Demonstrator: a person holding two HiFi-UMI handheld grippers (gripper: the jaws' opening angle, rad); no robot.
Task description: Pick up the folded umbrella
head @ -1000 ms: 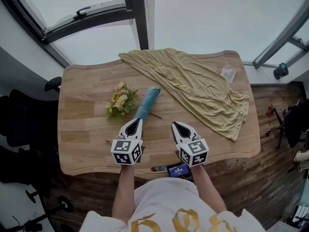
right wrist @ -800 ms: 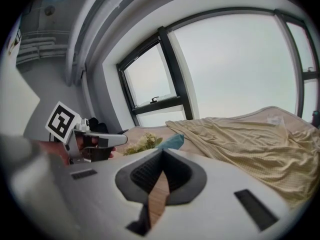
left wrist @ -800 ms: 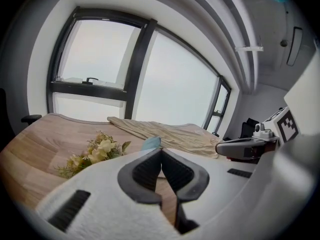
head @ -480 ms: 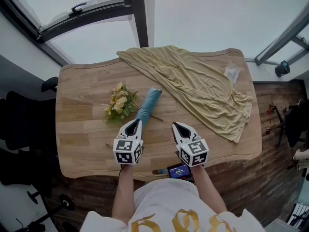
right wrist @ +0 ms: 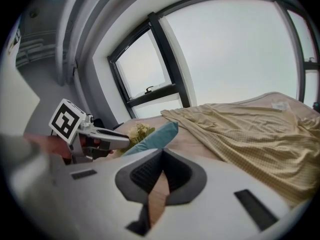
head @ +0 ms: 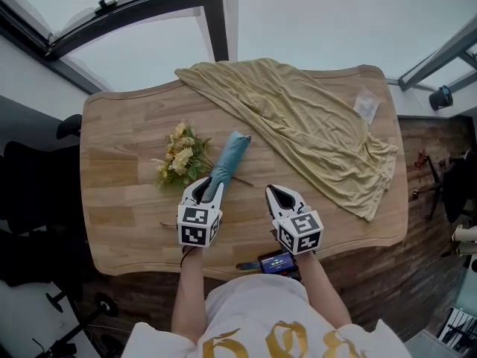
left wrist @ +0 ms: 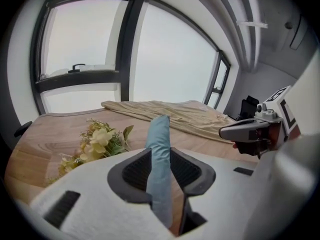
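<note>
The folded umbrella (head: 229,159) is a slim teal bundle lying on the wooden table (head: 112,192), pointing away from me. My left gripper (head: 206,188) is at its near end. Its jaws are opening, and the umbrella (left wrist: 160,144) runs between them with a gap of bare wood beside the right pad. My right gripper (head: 277,193) hovers over bare wood to the umbrella's right, jaws shut, with nothing in them. In the right gripper view the umbrella (right wrist: 155,138) lies ahead to the left, next to the left gripper (right wrist: 117,140).
A bunch of yellow flowers (head: 177,159) lies just left of the umbrella. A tan cloth (head: 298,125) covers the table's far right half, with a small clear packet (head: 366,104) by it. A phone (head: 276,262) sits at the near edge. Dark chairs (head: 30,200) stand at left.
My left gripper has moved forward and down over the umbrella's near end, and its jaws have parted around it. The right gripper has sunk a little and stays shut.
</note>
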